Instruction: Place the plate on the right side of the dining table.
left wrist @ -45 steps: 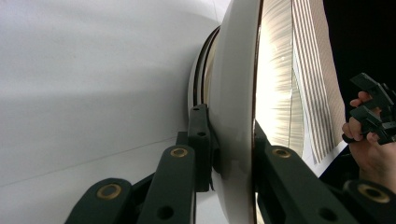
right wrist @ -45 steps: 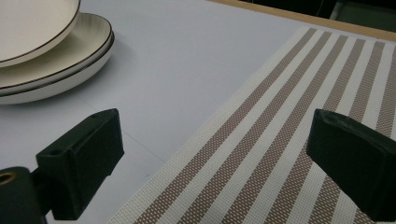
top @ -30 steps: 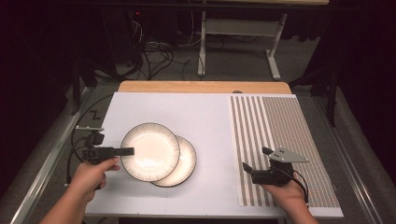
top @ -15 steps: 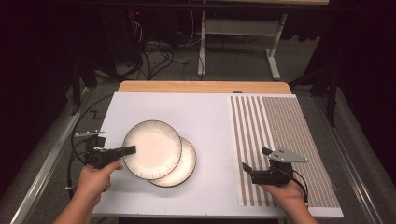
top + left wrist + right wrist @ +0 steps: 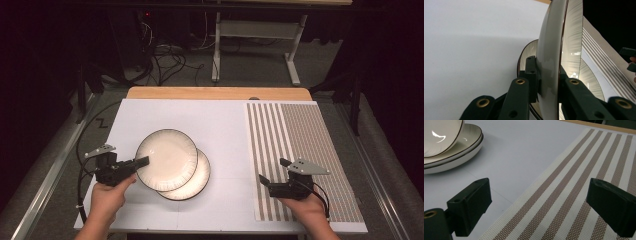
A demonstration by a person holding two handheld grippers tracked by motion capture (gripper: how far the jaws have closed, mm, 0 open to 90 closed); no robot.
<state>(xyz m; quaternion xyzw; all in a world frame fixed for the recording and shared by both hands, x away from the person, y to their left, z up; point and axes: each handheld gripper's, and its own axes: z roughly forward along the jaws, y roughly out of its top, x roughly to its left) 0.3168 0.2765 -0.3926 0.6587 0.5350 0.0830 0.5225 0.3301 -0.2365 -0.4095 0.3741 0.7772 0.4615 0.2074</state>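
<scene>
Top plate [image 5: 167,159] shifted left, white tabletop [image 5: 225,125], striped mat [image 5: 305,150], perhaps dark room

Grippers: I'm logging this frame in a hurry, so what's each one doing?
Left gripper: shut on the top plate rim.
Right gripper: open, holding nothing.

You won't find any words, numbers or signs to read here. The plates, the striped mat, the white table and both grippers carry no writing that you can make out.
</scene>
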